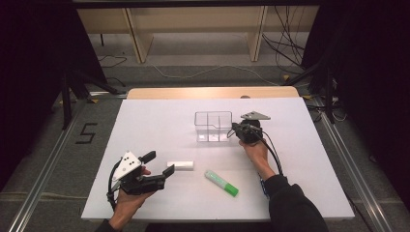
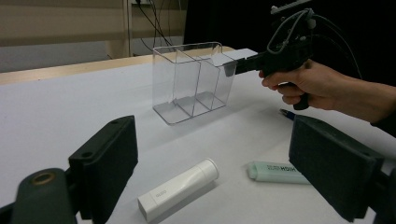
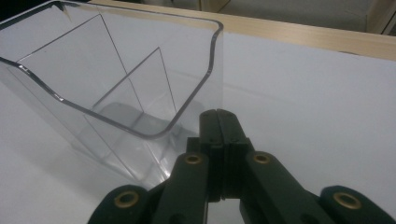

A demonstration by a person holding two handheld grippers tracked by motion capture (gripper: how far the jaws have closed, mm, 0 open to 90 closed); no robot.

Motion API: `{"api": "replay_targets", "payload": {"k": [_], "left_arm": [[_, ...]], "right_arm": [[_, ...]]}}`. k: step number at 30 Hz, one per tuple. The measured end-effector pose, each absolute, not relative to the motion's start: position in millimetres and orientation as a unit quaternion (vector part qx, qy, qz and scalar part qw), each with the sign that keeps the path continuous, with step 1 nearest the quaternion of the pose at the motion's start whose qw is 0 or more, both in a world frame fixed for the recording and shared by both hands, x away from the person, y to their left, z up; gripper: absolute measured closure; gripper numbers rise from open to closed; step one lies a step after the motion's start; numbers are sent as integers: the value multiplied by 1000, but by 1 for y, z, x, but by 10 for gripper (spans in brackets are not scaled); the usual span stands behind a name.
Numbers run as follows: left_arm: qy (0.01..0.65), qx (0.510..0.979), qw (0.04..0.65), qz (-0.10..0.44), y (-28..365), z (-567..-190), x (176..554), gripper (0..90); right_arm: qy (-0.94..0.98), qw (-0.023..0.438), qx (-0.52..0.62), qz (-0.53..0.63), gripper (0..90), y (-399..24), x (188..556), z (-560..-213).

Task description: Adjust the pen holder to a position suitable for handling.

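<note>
The clear box (image 1: 213, 126) stands upright near the far middle of the white table (image 1: 145, 125). It has thin see-through walls that split it into compartments, and in the left gripper view (image 2: 194, 81) those look bare inside.

The right gripper (image 1: 235, 130) is right at the box's near right corner. A hand (image 1: 256, 151) holds it, and a dark sleeve (image 1: 290, 203) comes in behind the hand. Its two black jaws are pressed flat together with nothing between them. In the right gripper view (image 3: 219, 122) the closed tips sit just beside the box's rounded corner (image 3: 116, 79), a bit below the rim. I cannot tell if the tips touch the wall or only come very close. In the left gripper view the right gripper (image 2: 233, 66) points at the upper side of the box.

The left gripper (image 1: 159, 164) is well apart from the box, near the front left of the table. Its hand (image 1: 129, 202) holds it low over the table. Its jaws stand wide apart and hold nothing.

A white tube (image 1: 180, 166) lies flat on the table just past the left gripper's tips. In the left gripper view the white tube (image 2: 180, 188) lies in the gap seen between the two wide jaws. A green marker (image 1: 221, 183) lies flat a little farther to the side, between the two hands. In the left gripper view the marker (image 2: 276, 171) lies beside the tube, partly hidden behind one jaw.
</note>
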State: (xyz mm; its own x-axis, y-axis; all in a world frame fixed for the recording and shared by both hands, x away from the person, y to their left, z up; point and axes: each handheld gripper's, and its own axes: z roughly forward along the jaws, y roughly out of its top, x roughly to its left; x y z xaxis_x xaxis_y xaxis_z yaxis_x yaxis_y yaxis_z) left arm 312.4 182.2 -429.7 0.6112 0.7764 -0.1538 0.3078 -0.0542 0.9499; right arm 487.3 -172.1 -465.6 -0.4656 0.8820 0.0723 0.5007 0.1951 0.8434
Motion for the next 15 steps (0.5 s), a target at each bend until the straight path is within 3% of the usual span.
{"api": "replay_targets", "payload": {"k": [10, 15], "left_arm": [[390, 696, 567, 207, 183, -430, 312, 150], [390, 695, 567, 207, 183, -430, 312, 150]], "right_arm": [[736, 229, 473, 427, 899, -179, 486, -461], [729, 229, 476, 436, 853, -193, 479, -451]]}}
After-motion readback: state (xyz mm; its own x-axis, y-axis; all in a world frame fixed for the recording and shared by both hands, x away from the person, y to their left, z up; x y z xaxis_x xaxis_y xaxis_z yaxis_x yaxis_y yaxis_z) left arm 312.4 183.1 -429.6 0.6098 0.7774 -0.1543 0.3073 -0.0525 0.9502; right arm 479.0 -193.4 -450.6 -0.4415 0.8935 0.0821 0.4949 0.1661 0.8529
